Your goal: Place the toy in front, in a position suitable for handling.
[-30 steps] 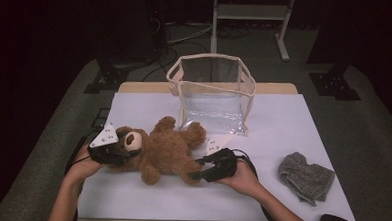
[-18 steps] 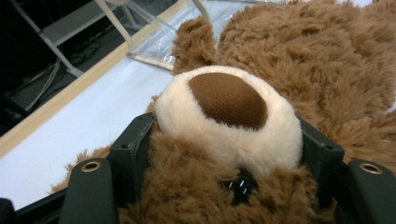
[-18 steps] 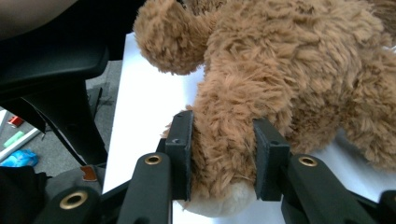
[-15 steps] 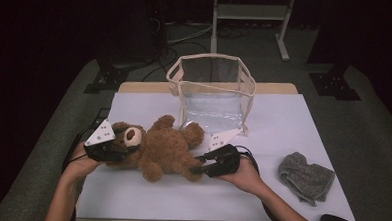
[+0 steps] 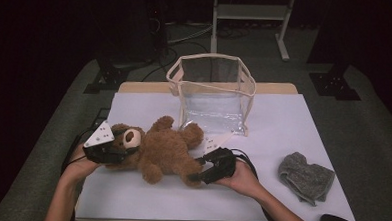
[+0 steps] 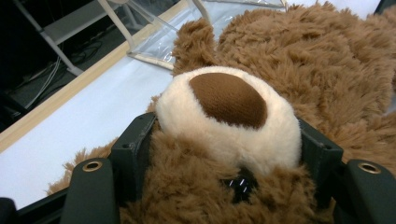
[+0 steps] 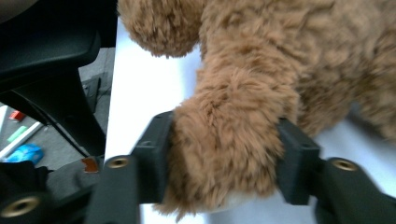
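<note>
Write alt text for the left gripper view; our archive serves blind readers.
A fluffy brown teddy bear's head fills the frame, clamped at its sides between the left gripper's black jaws, cream muzzle and brown nose facing the camera. Behind it lie a white tabletop and the corner of a clear plastic bag.

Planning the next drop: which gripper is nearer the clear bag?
Right. The right gripper sits at the bear's leg, just in front of the bag. The left gripper clamps the bear's head, farther off to the bag's left.
</note>
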Motion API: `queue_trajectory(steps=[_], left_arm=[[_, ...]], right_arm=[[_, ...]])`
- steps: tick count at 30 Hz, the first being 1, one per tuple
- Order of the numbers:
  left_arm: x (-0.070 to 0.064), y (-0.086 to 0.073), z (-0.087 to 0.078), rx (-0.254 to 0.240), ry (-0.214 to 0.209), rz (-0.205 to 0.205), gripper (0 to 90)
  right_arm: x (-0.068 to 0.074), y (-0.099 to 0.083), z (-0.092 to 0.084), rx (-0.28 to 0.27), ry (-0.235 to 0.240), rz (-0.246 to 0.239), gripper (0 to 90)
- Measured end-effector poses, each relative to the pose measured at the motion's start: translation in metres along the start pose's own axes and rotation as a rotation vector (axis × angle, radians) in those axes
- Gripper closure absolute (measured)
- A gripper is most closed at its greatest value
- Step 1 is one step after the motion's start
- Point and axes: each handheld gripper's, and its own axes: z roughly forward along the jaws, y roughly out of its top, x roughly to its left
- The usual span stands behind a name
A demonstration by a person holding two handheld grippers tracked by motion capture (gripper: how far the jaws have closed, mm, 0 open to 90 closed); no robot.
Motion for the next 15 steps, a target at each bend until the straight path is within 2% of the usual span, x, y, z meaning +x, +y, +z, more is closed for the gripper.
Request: queue_trajectory(steps=[7,12,15], left_arm=[[0.000,0.000,0.001,0.006,0.001,-0.001,33.1],[0.000,0.000,0.002,0.006,-0.002,-0.004,33.1],[0.000,0.000,0.002,0.008,-0.004,-0.003,33.0]], right_arm=[[0.001,-0.001,0.017,0.052,-0.028,-0.006,27.0],[-0.005,-0.004,0.027,0.061,-0.056,0.023,25.7],[-0.009,-0.007,0.037,0.088,-0.044,0.042,28.1]])
